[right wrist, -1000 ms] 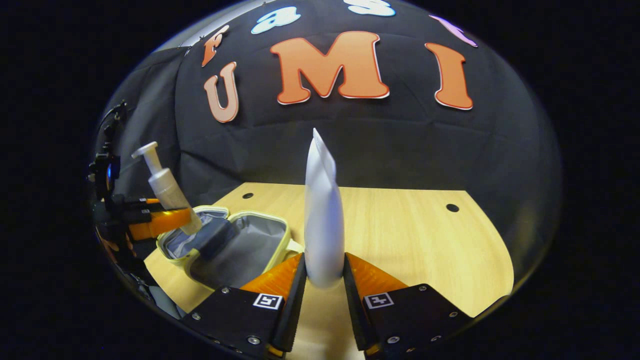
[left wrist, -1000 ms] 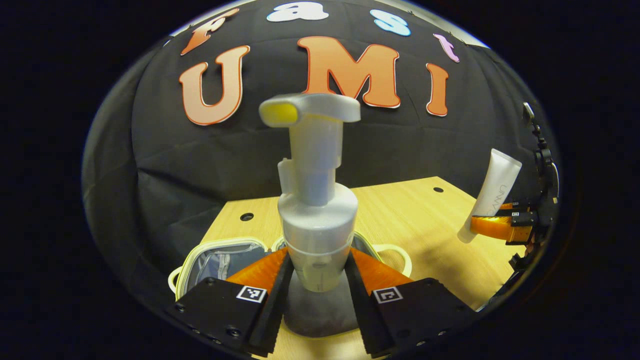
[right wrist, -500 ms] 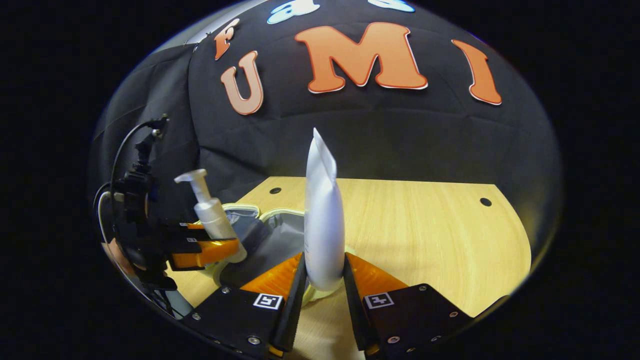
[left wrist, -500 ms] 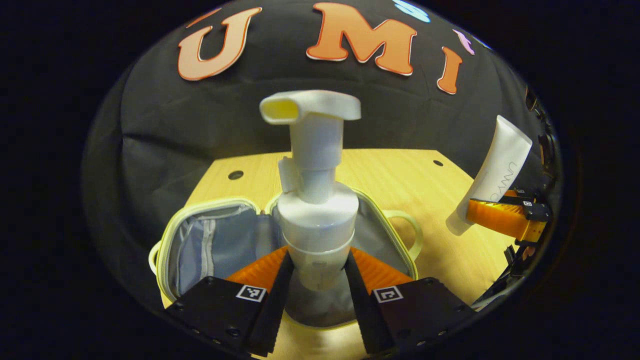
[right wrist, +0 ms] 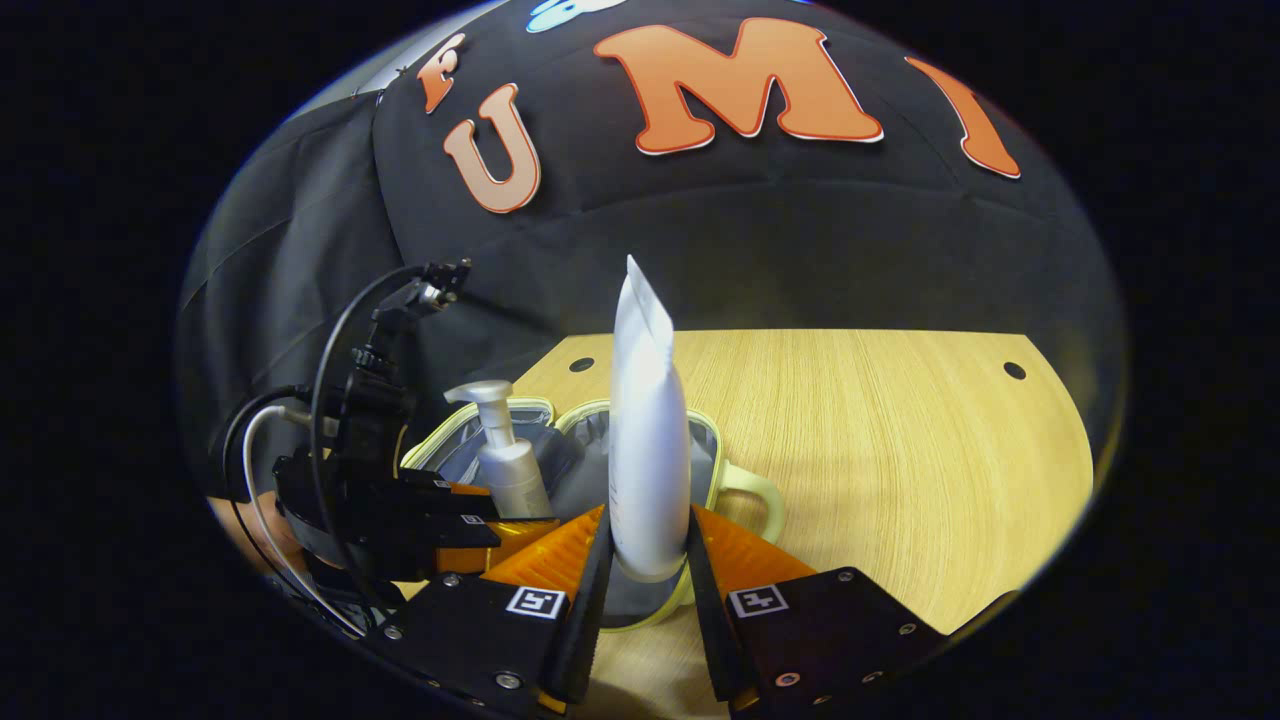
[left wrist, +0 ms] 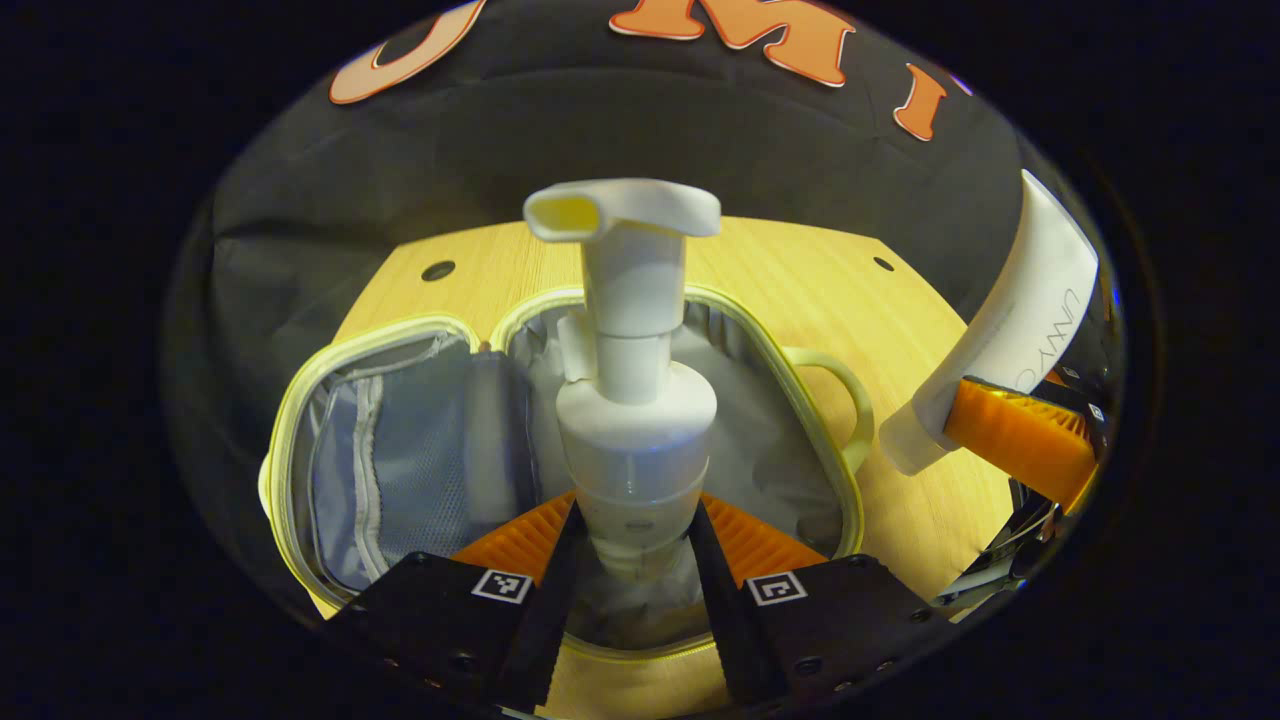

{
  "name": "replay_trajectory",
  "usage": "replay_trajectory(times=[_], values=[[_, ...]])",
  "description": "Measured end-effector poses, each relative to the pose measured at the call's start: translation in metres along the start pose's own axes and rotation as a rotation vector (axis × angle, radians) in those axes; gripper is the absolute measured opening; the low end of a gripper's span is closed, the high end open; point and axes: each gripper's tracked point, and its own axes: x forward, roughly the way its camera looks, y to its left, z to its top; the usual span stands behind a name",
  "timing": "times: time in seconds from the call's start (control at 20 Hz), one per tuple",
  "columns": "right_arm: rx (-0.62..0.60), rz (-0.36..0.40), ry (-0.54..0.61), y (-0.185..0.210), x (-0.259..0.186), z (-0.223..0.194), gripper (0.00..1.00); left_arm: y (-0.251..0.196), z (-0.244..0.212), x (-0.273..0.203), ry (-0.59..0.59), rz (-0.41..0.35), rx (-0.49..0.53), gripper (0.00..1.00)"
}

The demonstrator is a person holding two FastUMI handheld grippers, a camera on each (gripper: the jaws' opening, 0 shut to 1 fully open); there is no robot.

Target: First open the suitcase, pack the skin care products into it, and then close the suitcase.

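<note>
White pump bottle [left wrist: 634, 420] upright, probably over suitcase [left wrist: 800, 370].

A pale wooden table [right wrist: 880, 440] with small round holes [right wrist: 1015, 370], a black cloth wall [right wrist: 800, 250] behind.

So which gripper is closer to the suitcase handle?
Right. The right gripper holds the tube beside the handle; the left gripper, with the pump bottle, is over the suitcase middle.
</note>
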Motion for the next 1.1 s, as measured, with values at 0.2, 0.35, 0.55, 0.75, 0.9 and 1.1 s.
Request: replay_trajectory(times=[0.2, 0.35, 0.55, 0.75, 0.9, 1.1], values=[[-0.001, -0.002, 0.026, -0.002, 0.007, -0.003, 0.46, 0.006, -0.012, 0.016, 0.089, 0.043, -0.023, 0.63], [0.012, 0.001, 0.044, -0.003, 0.011, -0.007, 0.46, 0.006, -0.02, 0.026, 0.13, 0.064, -0.053, 0.63], [0.02, 0.013, 0.072, -0.001, 0.017, -0.013, 0.41, 0.007, -0.027, 0.038, 0.208, 0.113, -0.052, 0.63], [0.039, 0.024, 0.102, 0.0, 0.023, -0.019, 0.46, 0.008, -0.026, 0.05, 0.184, 0.113, -0.105, 0.63], [0.059, 0.037, 0.135, 0.001, 0.03, -0.024, 0.46, 0.011, -0.021, 0.038, 0.138, 0.083, -0.116, 0.66], [0.074, 0.056, 0.194, 0.009, 0.04, -0.036, 0.46, 0.019, -0.009, -0.005, 0.047, 0.109, -0.134, 0.65]])
